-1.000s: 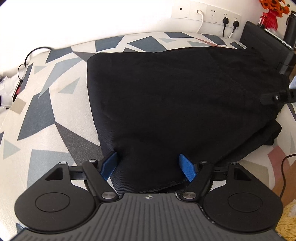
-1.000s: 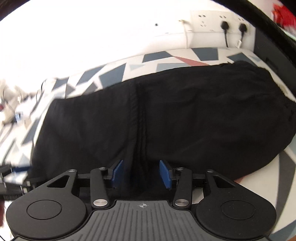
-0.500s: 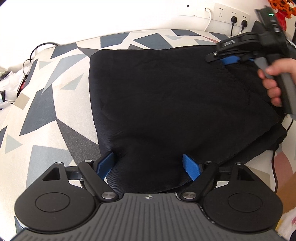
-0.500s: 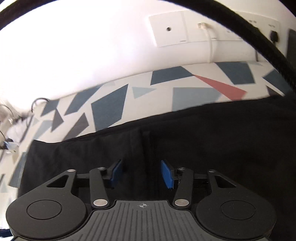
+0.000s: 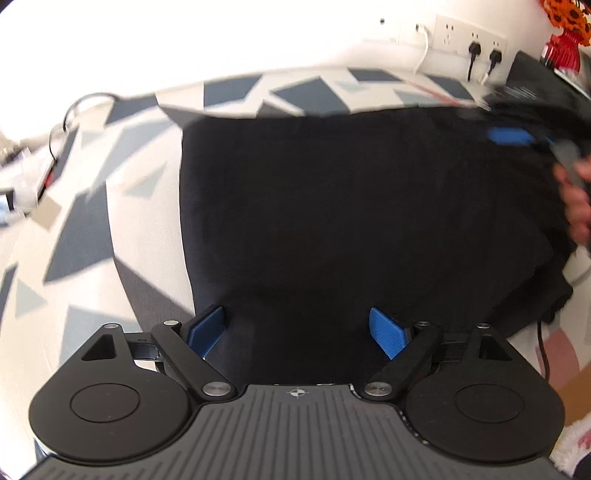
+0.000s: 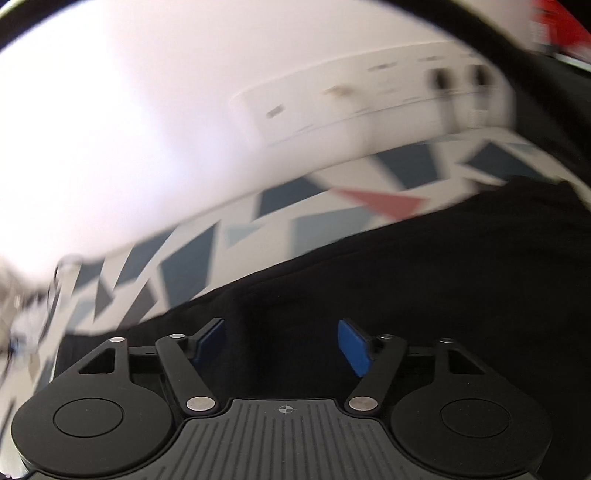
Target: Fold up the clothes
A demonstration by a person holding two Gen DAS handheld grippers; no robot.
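Note:
A black garment (image 5: 362, 221) lies folded on a bed sheet with grey, blue and red shapes (image 5: 74, 236). My left gripper (image 5: 295, 328) hovers over the garment's near edge. Its jaws are opening, cloth lies below them, and the blue pads (image 5: 207, 328) press on nothing. My right gripper (image 6: 280, 341) is over the garment (image 6: 424, 295) near its far edge, jaws opening and wide apart, with cloth under the gap. In the left wrist view one of its blue pads (image 5: 509, 136) shows blurred at the far right corner, with a person's hand (image 5: 576, 199) on the handle.
Wall sockets with plugs (image 5: 469, 40) sit above the bed's far side. A black box (image 5: 535, 81) and red flowers (image 5: 565, 22) stand at the far right. Cables and small items (image 5: 33, 173) lie at the left, and a dark cable (image 5: 543, 350) runs at the right.
My right gripper has travelled from over the garment's middle to its far edge near the wall, and its jaws have widened. My left gripper's jaws have spread slightly; it has stayed in place.

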